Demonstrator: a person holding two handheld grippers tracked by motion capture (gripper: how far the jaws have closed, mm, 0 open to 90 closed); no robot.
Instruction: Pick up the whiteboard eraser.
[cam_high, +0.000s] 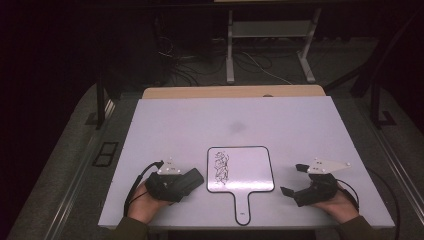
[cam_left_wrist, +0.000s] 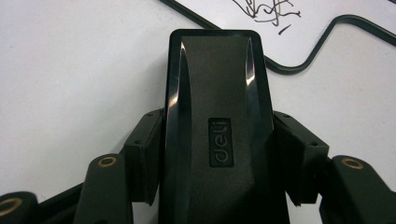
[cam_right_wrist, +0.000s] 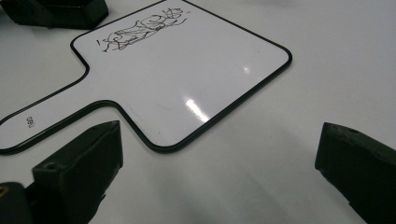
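My left fingers (cam_left_wrist: 217, 154) grip the black eraser (cam_left_wrist: 217, 116), its underside hidden; my right fingers (cam_right_wrist: 219, 172) stand open beside the whiteboard (cam_right_wrist: 187, 79).

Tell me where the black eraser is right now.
The black eraser is clamped in the left gripper, at the near left of the white table in the high view, just left of the small handled whiteboard.

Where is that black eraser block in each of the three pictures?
High view: the eraser lies lower left, just left of the whiteboard, in the left tool.
Left gripper view: the eraser stands at the centre, clamped between the jaws.
Right gripper view: its end peeks in at the top left corner.
Shared landmark: the black scribble on the whiteboard.
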